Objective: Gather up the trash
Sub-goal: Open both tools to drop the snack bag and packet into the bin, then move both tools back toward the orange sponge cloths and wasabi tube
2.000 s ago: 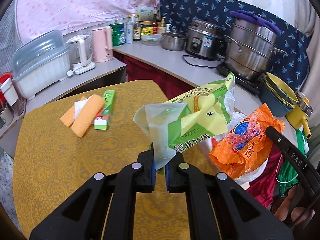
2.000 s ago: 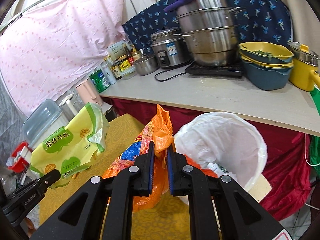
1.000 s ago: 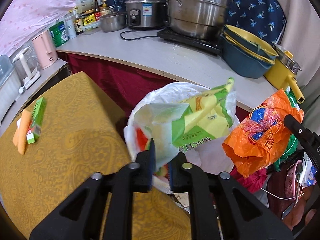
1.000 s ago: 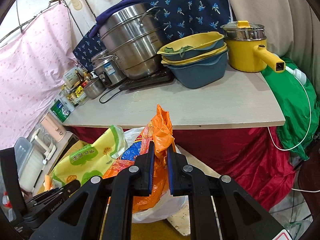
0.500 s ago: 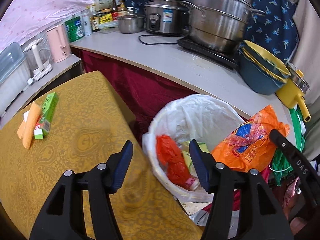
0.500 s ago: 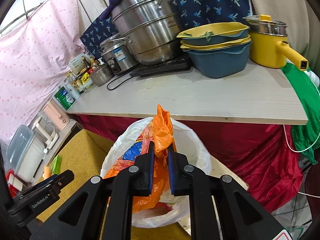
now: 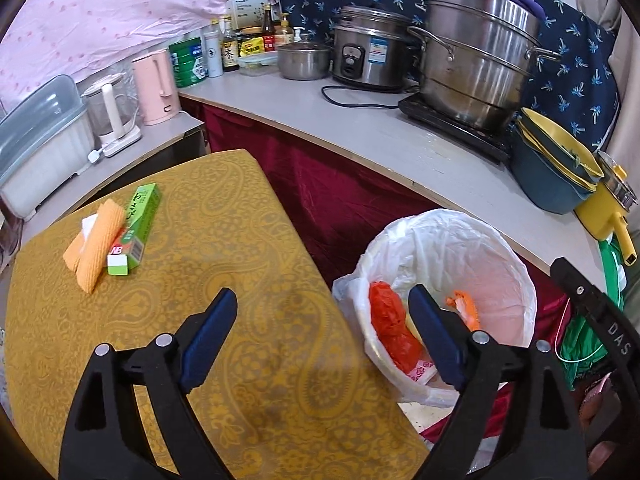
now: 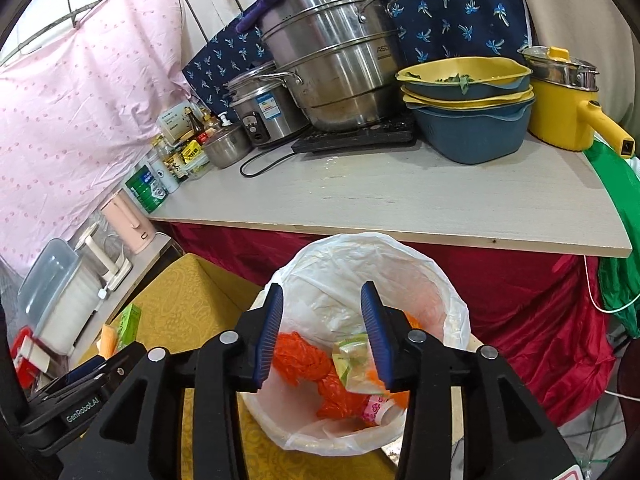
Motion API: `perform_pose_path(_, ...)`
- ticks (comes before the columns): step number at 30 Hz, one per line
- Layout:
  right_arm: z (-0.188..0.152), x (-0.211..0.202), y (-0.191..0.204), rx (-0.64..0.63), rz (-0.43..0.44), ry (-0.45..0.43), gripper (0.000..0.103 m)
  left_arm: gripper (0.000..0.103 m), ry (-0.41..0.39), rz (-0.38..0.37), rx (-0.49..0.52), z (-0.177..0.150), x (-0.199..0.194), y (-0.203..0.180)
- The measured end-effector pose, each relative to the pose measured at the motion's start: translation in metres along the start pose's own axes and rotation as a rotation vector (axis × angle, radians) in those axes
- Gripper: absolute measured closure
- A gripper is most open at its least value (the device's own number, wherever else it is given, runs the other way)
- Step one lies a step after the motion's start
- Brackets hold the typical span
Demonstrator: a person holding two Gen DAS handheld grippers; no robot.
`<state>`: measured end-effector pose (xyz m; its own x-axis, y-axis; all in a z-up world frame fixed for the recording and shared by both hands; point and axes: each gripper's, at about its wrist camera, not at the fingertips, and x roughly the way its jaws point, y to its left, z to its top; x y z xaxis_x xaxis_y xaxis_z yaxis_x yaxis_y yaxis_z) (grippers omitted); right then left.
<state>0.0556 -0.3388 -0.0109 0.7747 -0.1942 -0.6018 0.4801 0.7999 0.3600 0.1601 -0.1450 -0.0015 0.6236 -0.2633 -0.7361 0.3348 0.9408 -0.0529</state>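
White plastic lines the trash bin [image 8: 448,300], which stands on the floor between the yellow patterned counter [image 7: 240,240] and the grey worktop [image 8: 400,196].

Left claw [image 7: 320,320]: released, jaws spread wide, nothing between them. It hangs above the counter edge, with its right finger over the bin rim. One second ago it gripped the green-and-yellow wrapper [image 8: 352,360]; that wrapper now lies inside the bin.

Right claw [image 8: 320,316]: released, jaws apart, nothing held. It hangs directly above the bin opening. Half a second ago it was clenched on the orange plastic bag [image 7: 464,304]; the bag now lies inside the bin, against the liner on the far side in the left wrist view.

Bin contents visible in the right wrist view:
- a crumpled red-orange bag [image 8: 304,352], present already half a second ago;
- the green-and-yellow wrapper, just beside it;
- a pink-printed packet [image 8: 376,406], low in the bin.

Items on the counter, unchanged in position over the last two seconds:
- a green carton [image 7: 136,232], lying flat;
- an orange cloth [image 7: 96,248], touching the carton's left side.

Items on the grey worktop: a large steel steamer pot [image 8: 336,60], a rice cooker [image 8: 264,112], stacked blue and yellow bowls [image 8: 468,108], and a yellow pot [image 8: 568,108].
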Motion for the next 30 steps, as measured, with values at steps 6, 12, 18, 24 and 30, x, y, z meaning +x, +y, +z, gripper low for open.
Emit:
perform_pose_path(6,-0.002,-0.007,0.020,-0.029,0.016,-0.002,0.061,0.020,-0.011,0.012,-0.024,-0.002,-0.009,0.018)
perform_pose_path(12,-0.007,-0.010,0.048,-0.067,0.042,0.002,0.059,0.020,-0.020,0.038,-0.062,-0.005,-0.020,0.046)
perform_pose_path(18,-0.016,-0.012,0.083,-0.108,0.079,0.008,0.055,0.016,-0.032,0.085,-0.117,-0.011,-0.031,0.085)
perform_pose_path(24,-0.032,-0.008,0.126,-0.170,0.126,0.038,0.055,0.015,-0.032,0.131,-0.179,-0.019,-0.040,0.131)
perform_pose_path(30,-0.051,-0.003,0.169,-0.226,0.175,0.071,0.055,0.015,-0.025,0.172,-0.229,-0.029,-0.046,0.173)
